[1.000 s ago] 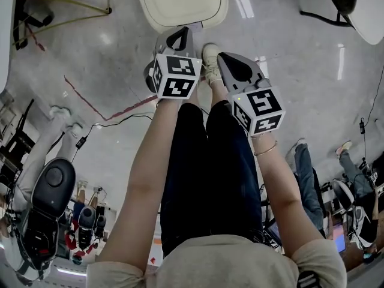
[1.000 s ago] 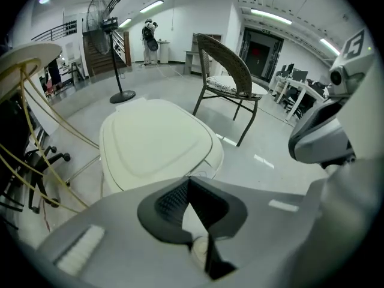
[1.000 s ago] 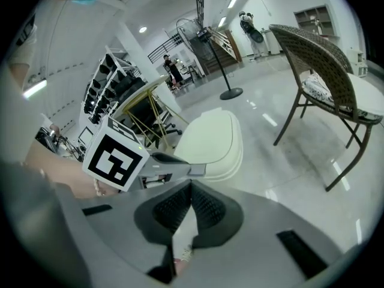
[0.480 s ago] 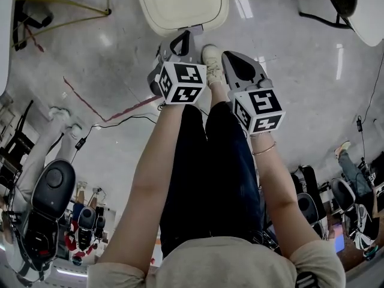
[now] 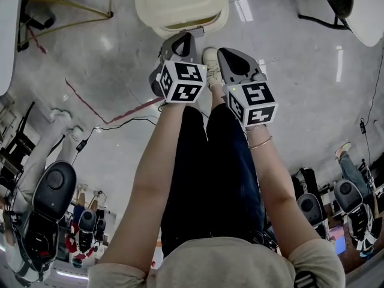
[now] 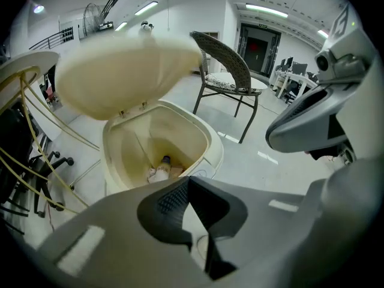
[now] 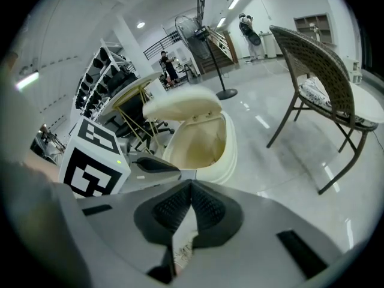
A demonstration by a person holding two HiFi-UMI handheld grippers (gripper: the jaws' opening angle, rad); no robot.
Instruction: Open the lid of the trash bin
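Observation:
The cream trash bin (image 5: 207,27) stands on the floor just ahead of my feet, its lid (image 5: 180,2) tilted up. In the left gripper view the lid (image 6: 126,71) hangs raised over the open bin (image 6: 207,152), with a bottle (image 6: 163,165) and scraps at the bottom. The right gripper view shows the same bin (image 7: 225,155) with its lid (image 7: 183,107) up. A pale shoe (image 5: 210,62) rests at the bin's base. My left gripper (image 5: 179,42) and right gripper (image 5: 235,63) hover short of the bin, both shut on nothing.
A wicker chair (image 7: 324,83) stands right of the bin, and it also appears beyond it as the chair (image 6: 231,71). Yellow-legged stands (image 5: 66,8) and office chairs (image 6: 36,167) crowd the left. A cable (image 5: 114,125) and red tape (image 5: 90,104) cross the floor.
The bin lid has swung up from flat, exposing the opening. The left gripper has moved slightly forward, and the right gripper has shifted a little up and left.

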